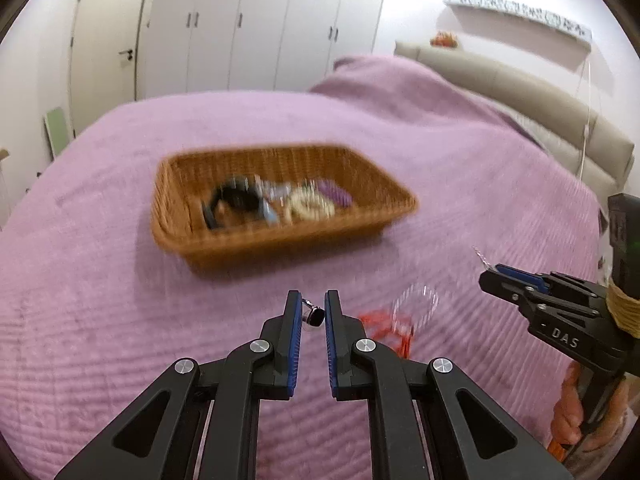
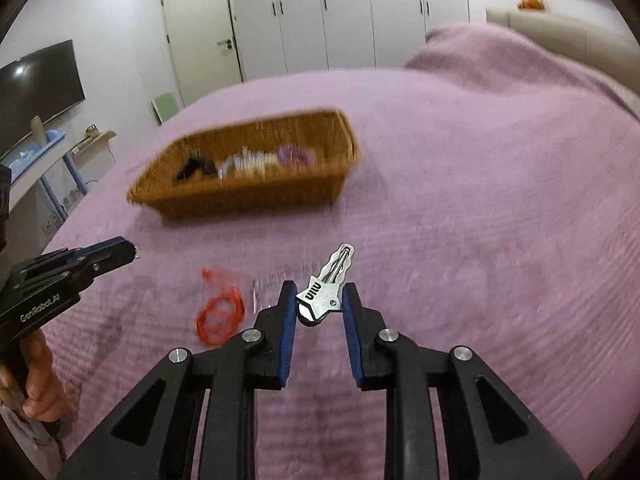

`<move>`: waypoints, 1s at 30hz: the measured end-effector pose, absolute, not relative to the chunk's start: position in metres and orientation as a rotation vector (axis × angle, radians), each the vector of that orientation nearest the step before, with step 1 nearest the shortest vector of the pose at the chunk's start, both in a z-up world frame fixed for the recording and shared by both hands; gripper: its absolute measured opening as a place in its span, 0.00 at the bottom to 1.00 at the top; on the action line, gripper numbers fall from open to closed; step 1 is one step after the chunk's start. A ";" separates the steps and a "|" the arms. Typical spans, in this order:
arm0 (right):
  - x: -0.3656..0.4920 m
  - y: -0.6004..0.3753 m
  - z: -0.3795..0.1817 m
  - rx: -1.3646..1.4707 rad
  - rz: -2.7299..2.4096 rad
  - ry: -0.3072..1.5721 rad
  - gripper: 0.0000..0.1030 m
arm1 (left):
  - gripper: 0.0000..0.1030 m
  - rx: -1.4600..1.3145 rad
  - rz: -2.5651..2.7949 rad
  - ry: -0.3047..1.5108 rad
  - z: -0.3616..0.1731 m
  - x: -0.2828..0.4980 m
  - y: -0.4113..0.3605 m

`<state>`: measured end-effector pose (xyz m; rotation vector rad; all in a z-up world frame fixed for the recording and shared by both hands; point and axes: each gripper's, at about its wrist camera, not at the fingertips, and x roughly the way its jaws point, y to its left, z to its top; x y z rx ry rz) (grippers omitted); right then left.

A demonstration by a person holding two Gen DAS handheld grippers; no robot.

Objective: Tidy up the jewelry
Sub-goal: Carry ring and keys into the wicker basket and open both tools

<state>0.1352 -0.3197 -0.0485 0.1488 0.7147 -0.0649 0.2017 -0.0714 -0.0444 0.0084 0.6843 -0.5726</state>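
Observation:
A wicker basket (image 1: pixel 276 236) sits on the purple bedspread and holds a black band (image 1: pixel 236 200), a cream bracelet (image 1: pixel 310 204) and a purple piece (image 1: pixel 336 194). It also shows in the right wrist view (image 2: pixel 256 196). My left gripper (image 1: pixel 313 314) is shut on a small silver and black earring (image 1: pixel 314 315). My right gripper (image 2: pixel 319 300) is shut on a silver hair clip (image 2: pixel 326 288), seen from the side in the left wrist view (image 1: pixel 496 270). A red string bracelet (image 2: pixel 220 312) and a clear bead bracelet (image 1: pixel 416 300) lie on the bedspread between the grippers.
The purple bedspread (image 2: pixel 480 200) covers the whole bed. A beige headboard (image 1: pixel 520 88) runs along the right. White wardrobes (image 2: pixel 340 12) and a door stand behind the bed. A TV (image 2: pixel 36 80) and a desk are at the left.

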 end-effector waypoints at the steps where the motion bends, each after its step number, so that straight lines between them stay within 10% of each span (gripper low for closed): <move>1: 0.141 -0.322 -0.041 0.145 -0.057 0.701 0.25 | 0.11 0.001 -0.571 0.666 -0.035 0.205 -0.070; 12: 0.269 -0.327 0.007 0.093 0.097 0.632 0.25 | 0.11 -0.120 -0.610 0.674 0.013 0.317 -0.062; 30: 0.399 -0.320 -0.077 0.141 0.133 0.971 0.26 | 0.11 0.019 -0.391 0.833 -0.060 0.410 -0.096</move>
